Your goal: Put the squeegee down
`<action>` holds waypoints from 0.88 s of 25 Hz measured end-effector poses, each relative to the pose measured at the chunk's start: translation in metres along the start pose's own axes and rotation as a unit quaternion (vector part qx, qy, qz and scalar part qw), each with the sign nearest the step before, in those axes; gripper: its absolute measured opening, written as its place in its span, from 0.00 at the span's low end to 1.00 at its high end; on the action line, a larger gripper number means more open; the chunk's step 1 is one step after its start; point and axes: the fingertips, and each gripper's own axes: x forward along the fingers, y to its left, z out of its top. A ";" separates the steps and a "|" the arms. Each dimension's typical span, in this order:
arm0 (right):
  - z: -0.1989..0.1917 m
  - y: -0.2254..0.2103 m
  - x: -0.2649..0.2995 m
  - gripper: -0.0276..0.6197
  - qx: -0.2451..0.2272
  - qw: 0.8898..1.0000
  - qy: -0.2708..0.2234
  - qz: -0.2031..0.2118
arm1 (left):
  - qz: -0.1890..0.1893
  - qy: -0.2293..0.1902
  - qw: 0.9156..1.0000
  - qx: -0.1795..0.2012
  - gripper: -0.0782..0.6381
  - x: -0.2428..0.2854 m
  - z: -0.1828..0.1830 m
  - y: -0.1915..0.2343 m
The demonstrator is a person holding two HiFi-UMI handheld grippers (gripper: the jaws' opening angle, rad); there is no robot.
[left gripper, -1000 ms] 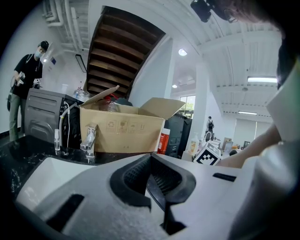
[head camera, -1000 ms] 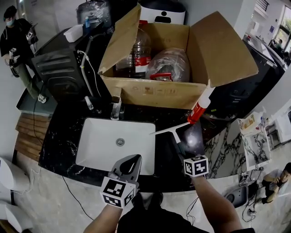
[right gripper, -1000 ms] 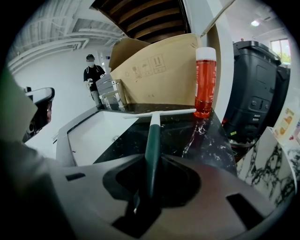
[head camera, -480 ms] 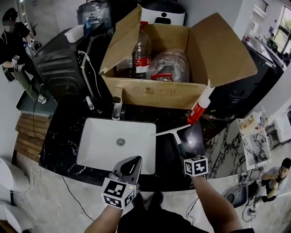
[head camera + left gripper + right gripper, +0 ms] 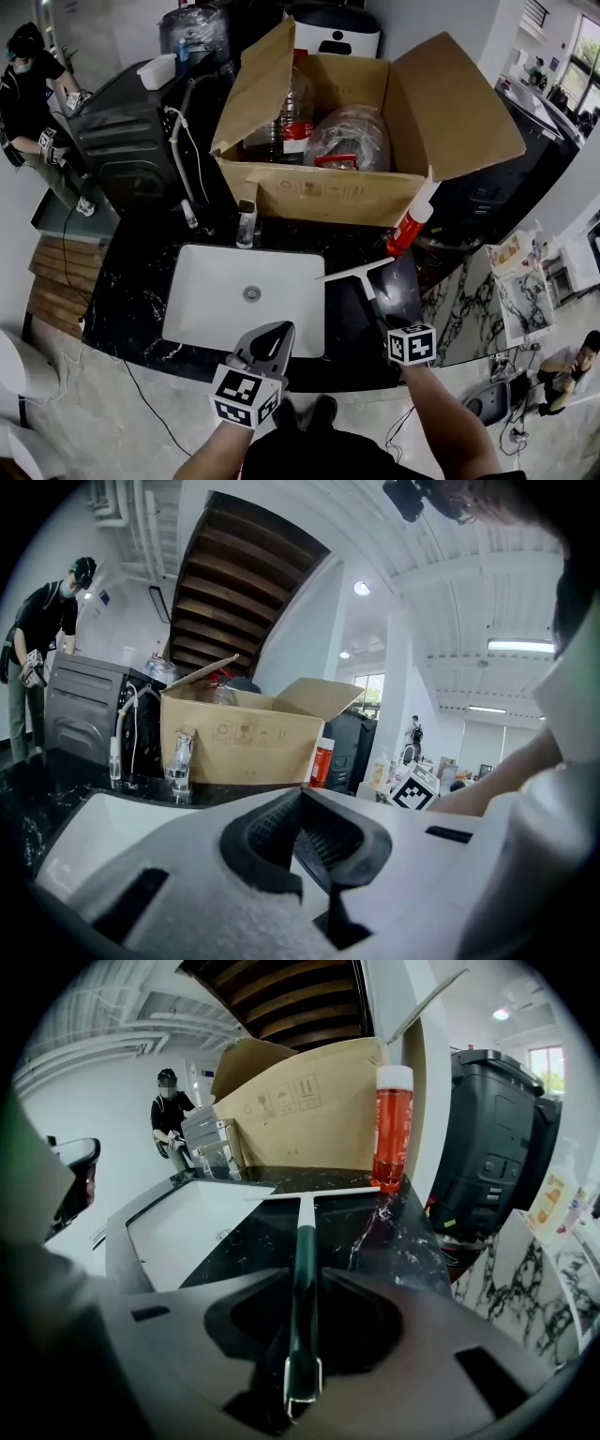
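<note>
Surface: a black marbled counter, on which everything in the task stands.
Box: an open cardboard carton is set at the back of the surface, with bottles seen inside it.
Sink: a white basin is sunk into the surface, left of the squeegee.
Left tool: it is held low at the near edge, its jaws brought together with nothing between them.
Right tool: its jaws are closed narrowly on the dark handle, whose metal hanging loop is seen at the near end.
Bottle: a red bottle with a white cap is stood at the box's right corner.
Squeegee: it is pointed away from the right tool, its pale blade lying crosswise just beside the bottle's base and low over the surface right of the sink; whether the blade is touching the surface cannot be told.
Squeegee, done: it appears to have been brought down to the spot.
Squeegee, left: the handle is judged yet to be lowered and released.
Squeegee, against a second ago: it is drawn only slightly towards the near edge, and the grip is unchanged.
Left tool, against a second ago: no move is seen.
</note>
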 end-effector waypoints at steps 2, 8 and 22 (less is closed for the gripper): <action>-0.002 0.000 -0.007 0.20 0.003 1.000 -0.004 -0.007 | -0.008 -0.002 1.000 0.004 0.11 -0.003 0.001 0.001; -0.008 0.007 -0.026 0.18 0.008 1.000 -0.009 -0.020 | -0.024 -0.006 0.997 0.071 0.11 -0.009 0.008 0.002; -0.042 0.000 -0.005 0.22 -0.078 0.995 0.061 0.009 | 0.001 -0.006 0.998 0.059 0.12 0.012 0.012 -0.032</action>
